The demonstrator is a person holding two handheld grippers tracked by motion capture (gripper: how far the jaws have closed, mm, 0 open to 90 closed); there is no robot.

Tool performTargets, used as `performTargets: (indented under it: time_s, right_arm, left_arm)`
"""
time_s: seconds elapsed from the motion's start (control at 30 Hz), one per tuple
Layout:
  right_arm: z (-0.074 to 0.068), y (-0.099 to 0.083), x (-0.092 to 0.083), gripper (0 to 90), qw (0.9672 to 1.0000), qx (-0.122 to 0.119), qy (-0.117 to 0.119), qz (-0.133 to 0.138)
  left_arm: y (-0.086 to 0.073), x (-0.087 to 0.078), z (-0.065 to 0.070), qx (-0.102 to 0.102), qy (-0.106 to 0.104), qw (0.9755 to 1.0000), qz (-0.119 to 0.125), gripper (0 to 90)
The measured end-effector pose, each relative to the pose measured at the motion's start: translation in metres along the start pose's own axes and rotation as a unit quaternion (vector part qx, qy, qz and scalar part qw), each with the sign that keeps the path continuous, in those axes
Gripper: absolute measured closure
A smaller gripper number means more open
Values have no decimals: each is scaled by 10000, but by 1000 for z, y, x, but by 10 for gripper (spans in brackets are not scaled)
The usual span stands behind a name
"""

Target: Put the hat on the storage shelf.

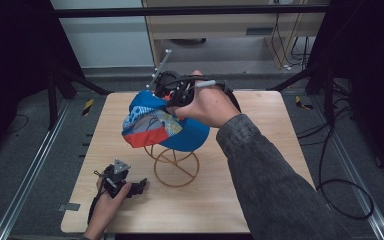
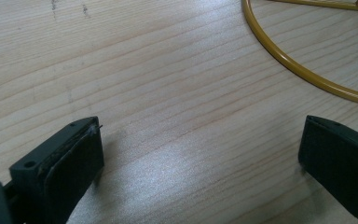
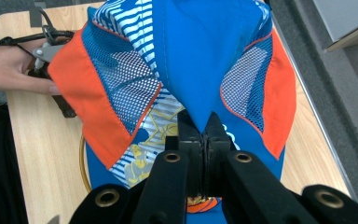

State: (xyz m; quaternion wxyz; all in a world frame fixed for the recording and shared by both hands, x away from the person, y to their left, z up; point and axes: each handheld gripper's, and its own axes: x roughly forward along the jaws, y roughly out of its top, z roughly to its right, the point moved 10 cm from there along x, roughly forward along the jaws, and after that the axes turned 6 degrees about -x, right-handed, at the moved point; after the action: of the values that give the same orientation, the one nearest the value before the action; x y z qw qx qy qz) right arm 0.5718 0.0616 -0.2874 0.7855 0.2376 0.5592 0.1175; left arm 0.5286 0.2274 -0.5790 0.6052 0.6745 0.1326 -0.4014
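Observation:
A blue cap (image 1: 155, 125) with orange panels, white mesh and striped print hangs over a gold wire stand (image 1: 176, 167) in the middle of the wooden table (image 1: 265, 170). My right gripper (image 1: 174, 102) reaches in from the far side, and its jaws are shut on a fold of the cap's blue fabric (image 3: 200, 56), pinched at the right gripper (image 3: 204, 135). My left gripper (image 1: 139, 187) rests low on the table near the front left. The left gripper (image 2: 200, 158) stands open over bare wood, with the stand's base ring (image 2: 307, 74) just beyond it.
The stand's round base sits between the two hands. The other hand (image 3: 14, 70) with its gripper lies beyond the cap in the right gripper view. Dark frame posts, floor rails and loose cables surround the table.

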Motion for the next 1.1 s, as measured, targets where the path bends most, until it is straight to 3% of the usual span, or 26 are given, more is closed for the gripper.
performTargets:
  time_s: [1.1]
  right_arm:
    - [-11,4,19,895,9998,-91,156,-43]
  left_arm:
    - [0,0,1,13,-5,10000,-24,0]
